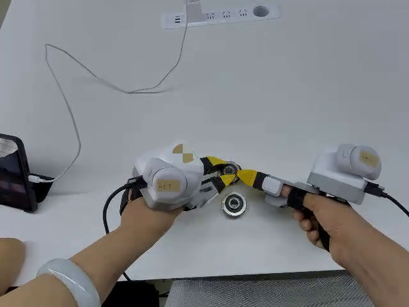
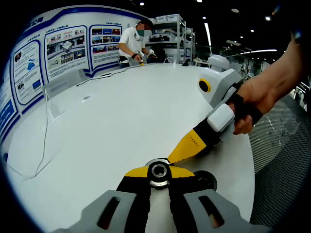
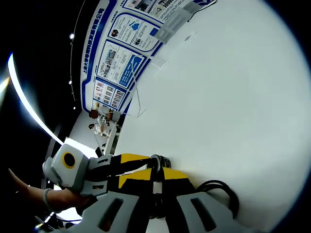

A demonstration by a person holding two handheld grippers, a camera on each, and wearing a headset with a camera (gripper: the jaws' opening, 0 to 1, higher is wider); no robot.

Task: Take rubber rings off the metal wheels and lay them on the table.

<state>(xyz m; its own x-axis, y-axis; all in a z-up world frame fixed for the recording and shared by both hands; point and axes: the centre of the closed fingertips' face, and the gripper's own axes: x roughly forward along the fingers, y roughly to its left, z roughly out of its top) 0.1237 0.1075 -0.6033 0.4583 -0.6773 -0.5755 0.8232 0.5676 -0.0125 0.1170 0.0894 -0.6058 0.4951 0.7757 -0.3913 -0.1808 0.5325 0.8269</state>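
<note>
Near edge: left gripper (image 2: 158, 177) jaws clamped on metal wheel (image 2: 159, 170). From right, right gripper (image 3: 155, 175), jaws narrow, pinching its rim. Beside them, second wheel (image 1: 234, 204) on table (image 1: 287, 77).

Bright even overhead light, soft shadows on the white table (image 1: 287, 77), fisheye-bent edges

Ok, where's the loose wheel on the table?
The wheel lies on the table, mid head view, just nearer the person than the left gripper and right gripper.
</note>
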